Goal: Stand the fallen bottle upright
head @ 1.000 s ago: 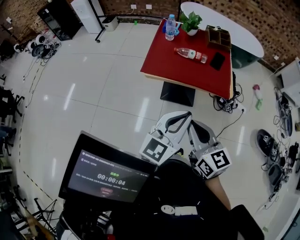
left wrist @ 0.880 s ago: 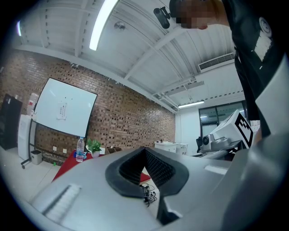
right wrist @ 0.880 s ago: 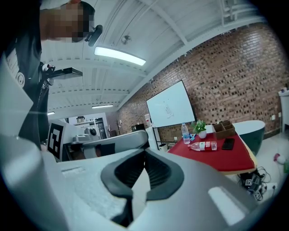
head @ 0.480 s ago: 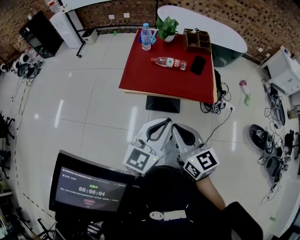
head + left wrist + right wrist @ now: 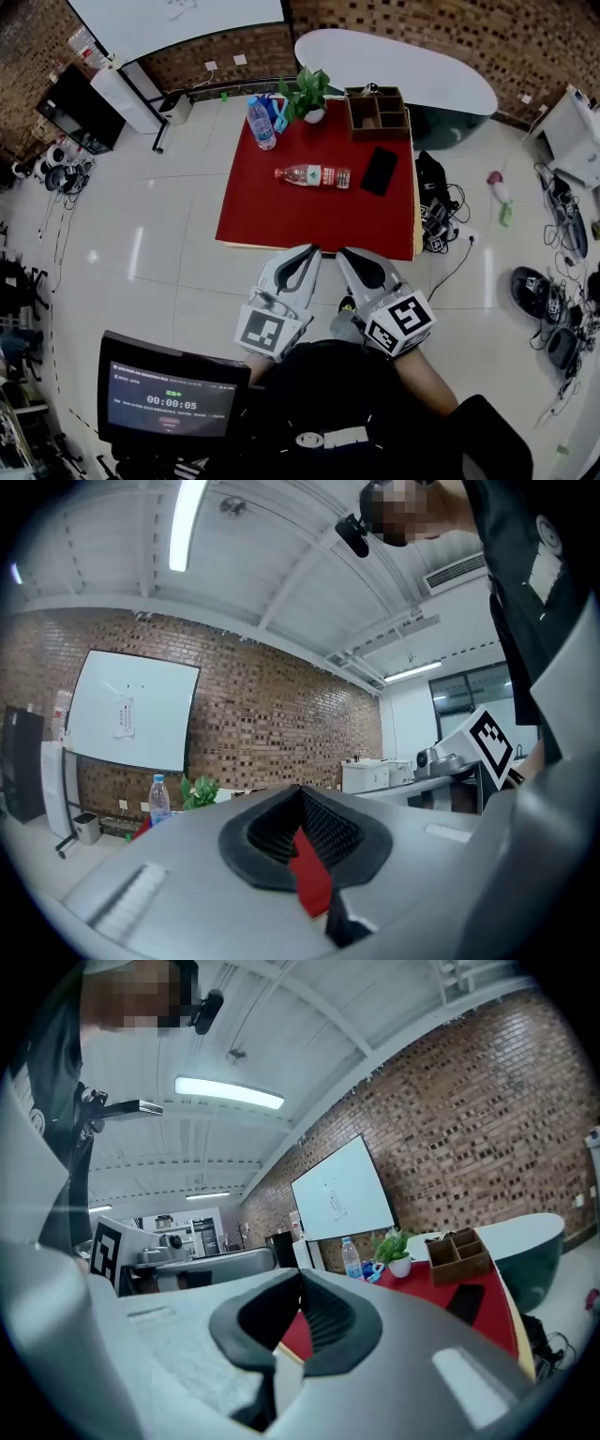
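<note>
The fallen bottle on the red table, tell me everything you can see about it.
The fallen bottle looks like clear plastic with a red-and-white label round its middle. It lies on its side near the middle of the red table, lengthwise across the head view, with its narrow neck end pointing left. Only the tabletop touches it. A flat black object lies just past its base, seemingly apart from it, and an upright bottle stands farther back to the left.

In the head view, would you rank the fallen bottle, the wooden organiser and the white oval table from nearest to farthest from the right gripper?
1. Fallen bottle, lying mid-way across the red table.
2. Wooden organiser, at that table's far edge.
3. White oval table, beyond it.
</note>
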Demonstrator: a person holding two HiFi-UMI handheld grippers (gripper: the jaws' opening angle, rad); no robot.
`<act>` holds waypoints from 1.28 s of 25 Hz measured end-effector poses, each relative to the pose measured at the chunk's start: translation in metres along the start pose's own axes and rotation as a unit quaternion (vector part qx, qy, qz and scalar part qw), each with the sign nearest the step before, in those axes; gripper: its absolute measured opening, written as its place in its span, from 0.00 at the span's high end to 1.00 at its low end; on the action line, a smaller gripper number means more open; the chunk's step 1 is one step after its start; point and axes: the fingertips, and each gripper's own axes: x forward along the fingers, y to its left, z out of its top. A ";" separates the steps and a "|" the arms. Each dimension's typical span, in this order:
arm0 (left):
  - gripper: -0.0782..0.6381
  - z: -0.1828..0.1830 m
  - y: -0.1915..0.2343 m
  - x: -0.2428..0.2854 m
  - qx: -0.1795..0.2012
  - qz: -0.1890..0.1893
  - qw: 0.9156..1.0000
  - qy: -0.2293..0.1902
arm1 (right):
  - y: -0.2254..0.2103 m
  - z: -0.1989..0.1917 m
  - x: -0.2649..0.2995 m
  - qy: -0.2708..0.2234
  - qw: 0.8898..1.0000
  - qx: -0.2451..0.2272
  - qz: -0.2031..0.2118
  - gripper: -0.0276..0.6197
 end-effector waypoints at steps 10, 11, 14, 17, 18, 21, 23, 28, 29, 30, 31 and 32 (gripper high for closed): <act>0.89 -0.019 0.055 0.056 0.010 0.079 0.996 0.045 | -0.079 -0.001 0.040 0.031 0.998 0.025 0.037 0.95; 0.89 -0.021 0.063 0.057 0.008 0.088 0.995 0.049 | -0.080 -0.001 0.048 0.040 0.998 0.017 0.043 0.95; 0.89 -0.026 0.082 0.060 0.004 0.089 0.994 0.056 | -0.082 -0.003 0.073 0.064 0.996 -0.023 0.051 0.94; 0.89 -0.026 0.094 0.066 0.002 0.074 0.996 0.046 | -0.092 -0.007 0.101 0.102 0.990 -0.086 0.039 0.87; 0.89 -0.026 0.095 0.067 0.002 0.065 0.997 0.042 | -0.097 -0.010 0.112 0.120 0.985 -0.116 0.037 0.82; 0.89 -0.024 0.095 0.069 0.005 0.040 0.999 0.032 | -0.118 -0.022 0.158 0.195 0.953 -0.229 0.042 0.62; 0.89 -0.022 0.097 0.069 0.007 0.032 0.999 0.028 | -0.131 -0.039 0.197 0.259 0.919 -0.289 0.062 0.55; 0.89 -0.019 0.112 0.053 0.015 0.040 0.999 0.027 | -0.141 -0.121 0.288 0.413 0.806 -0.405 0.126 0.51; 0.89 -0.019 0.117 0.048 0.014 0.047 0.998 0.026 | -0.142 -0.141 0.301 0.437 0.781 -0.425 0.139 0.51; 0.89 -0.019 0.122 0.044 0.012 0.055 0.998 0.027 | -0.144 -0.162 0.310 0.462 0.755 -0.441 0.149 0.51; 0.89 -0.019 0.127 0.040 0.011 0.064 0.998 0.027 | -0.149 -0.181 0.317 0.486 0.729 -0.456 0.156 0.51; 0.89 -0.020 0.132 0.036 0.010 0.073 0.997 0.027 | -0.155 -0.198 0.320 0.506 0.706 -0.470 0.158 0.51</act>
